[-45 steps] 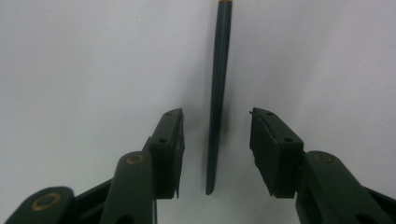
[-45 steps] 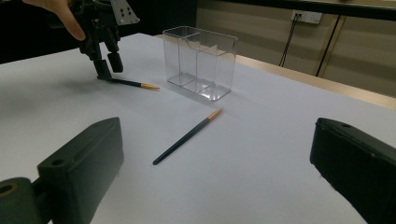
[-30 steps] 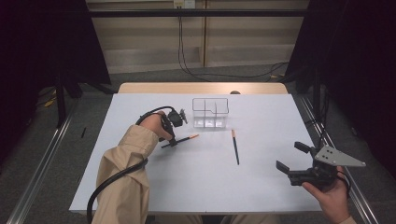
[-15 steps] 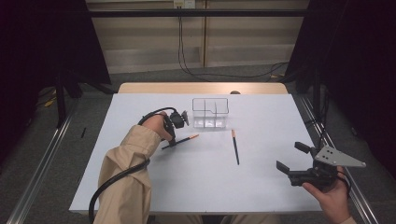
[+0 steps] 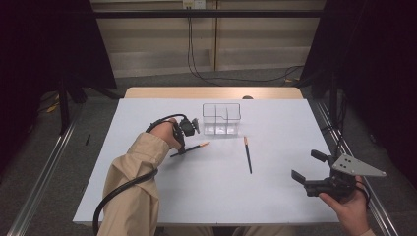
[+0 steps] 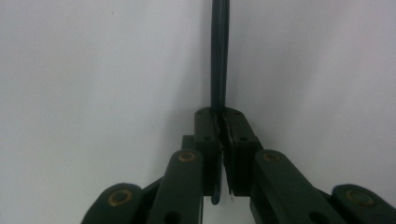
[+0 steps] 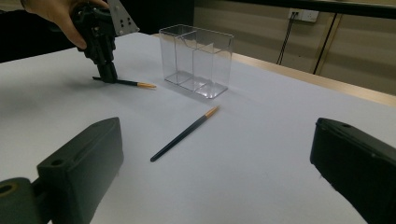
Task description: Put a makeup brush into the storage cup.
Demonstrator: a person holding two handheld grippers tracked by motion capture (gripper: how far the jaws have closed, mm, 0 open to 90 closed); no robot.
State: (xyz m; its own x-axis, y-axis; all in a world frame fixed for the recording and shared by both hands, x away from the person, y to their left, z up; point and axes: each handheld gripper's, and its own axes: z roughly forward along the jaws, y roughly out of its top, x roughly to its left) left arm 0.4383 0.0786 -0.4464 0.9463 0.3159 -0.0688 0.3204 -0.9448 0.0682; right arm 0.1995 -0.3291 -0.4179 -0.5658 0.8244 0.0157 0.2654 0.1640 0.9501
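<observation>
Left gripper [image 5: 182, 147] has its jaws pinched tight on the near pencil [image 5: 194, 147], gripping toward the dark end so the orange tip points at the clear organizer [image 5: 222, 118], likely for dropping it in a compartment. Pencil lies flat on the table [image 5: 147, 196]. Right gripper [image 5: 311, 169] waits wide apart, holding nothing, well off the second pencil [image 5: 248, 154].
</observation>
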